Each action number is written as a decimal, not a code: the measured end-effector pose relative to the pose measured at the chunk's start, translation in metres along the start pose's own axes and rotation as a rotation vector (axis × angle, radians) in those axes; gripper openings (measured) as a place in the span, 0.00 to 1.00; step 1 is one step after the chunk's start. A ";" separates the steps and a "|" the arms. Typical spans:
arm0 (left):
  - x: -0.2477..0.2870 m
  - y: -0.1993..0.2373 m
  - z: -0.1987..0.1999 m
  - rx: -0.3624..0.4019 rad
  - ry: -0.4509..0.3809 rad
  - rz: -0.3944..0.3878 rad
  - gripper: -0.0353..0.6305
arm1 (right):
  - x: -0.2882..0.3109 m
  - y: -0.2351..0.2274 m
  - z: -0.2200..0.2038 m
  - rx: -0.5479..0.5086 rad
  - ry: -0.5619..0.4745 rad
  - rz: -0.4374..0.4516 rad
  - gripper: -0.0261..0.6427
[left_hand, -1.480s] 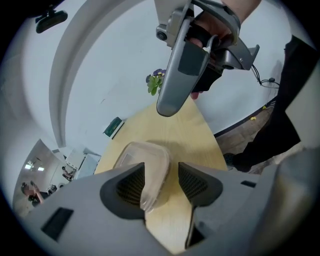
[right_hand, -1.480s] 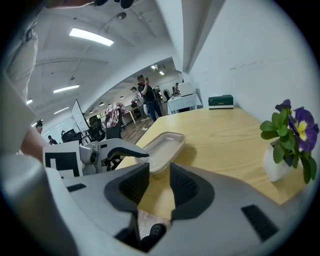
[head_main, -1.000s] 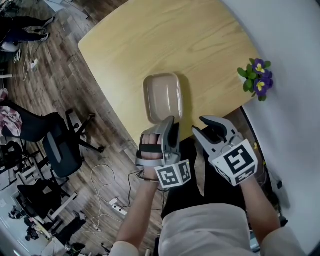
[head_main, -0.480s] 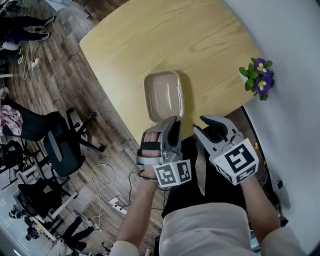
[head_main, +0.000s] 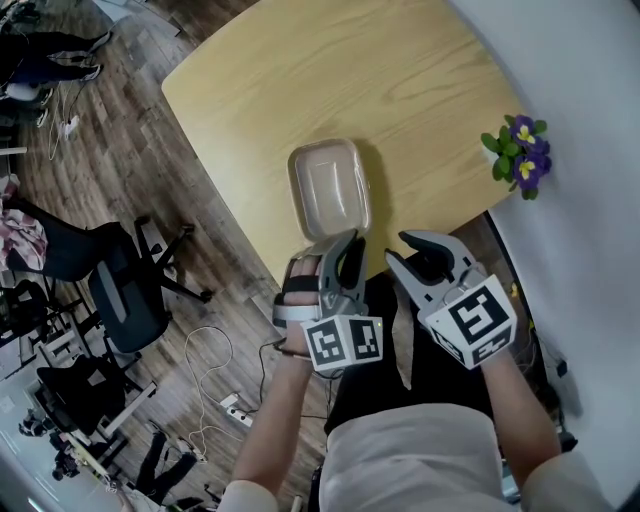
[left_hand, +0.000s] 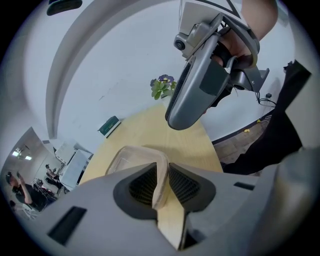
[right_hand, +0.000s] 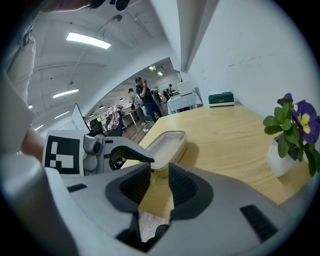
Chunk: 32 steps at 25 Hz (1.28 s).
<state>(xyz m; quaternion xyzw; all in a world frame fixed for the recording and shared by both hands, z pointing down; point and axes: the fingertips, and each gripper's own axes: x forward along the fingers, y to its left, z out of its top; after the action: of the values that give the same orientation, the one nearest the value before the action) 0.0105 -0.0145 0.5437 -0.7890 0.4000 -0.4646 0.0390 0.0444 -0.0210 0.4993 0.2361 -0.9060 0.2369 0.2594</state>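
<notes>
On the wood-plank floor stands a large pale wooden table with rounded corners (head_main: 300, 80), and a black swivel office chair (head_main: 120, 290) sits well apart off its left side. Near the table's front edge lies a beige translucent plastic rectangular container with rounded corners (head_main: 328, 190), its long axis running straight away from the person, one short end towards them. The left gripper (head_main: 340, 245) meets that near short end head-on, in line with the long axis; in the left gripper view its jaws are closed down on the container's near rim (left_hand: 161, 172), the thin plastic wall pinched between the ribbed pads. The right gripper (head_main: 398, 250) hangs just beside it to the right, by the table's edge, jaws partly apart with nothing between them; from its own view the container (right_hand: 167, 145) lies ahead and a little to the left, so the left gripper is plainly the nearer. A small purple-flowered plant in a white pot (head_main: 520, 160) stands at the table's right edge, well apart from the container, and a small dark green box (right_hand: 221, 99) rests at the far end.
</notes>
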 end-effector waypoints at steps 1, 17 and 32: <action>0.000 0.000 0.001 -0.007 -0.002 -0.006 0.16 | 0.000 0.000 0.000 0.000 0.000 0.000 0.22; -0.003 -0.003 -0.004 -0.153 -0.005 -0.059 0.09 | -0.002 0.001 -0.002 0.017 -0.002 0.003 0.22; -0.011 0.001 0.003 -0.377 -0.051 -0.157 0.07 | -0.001 0.004 -0.004 0.021 0.002 0.009 0.22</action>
<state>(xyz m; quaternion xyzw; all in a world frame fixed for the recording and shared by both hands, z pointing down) 0.0097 -0.0086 0.5338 -0.8227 0.4160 -0.3631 -0.1355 0.0441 -0.0151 0.5006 0.2346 -0.9043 0.2478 0.2565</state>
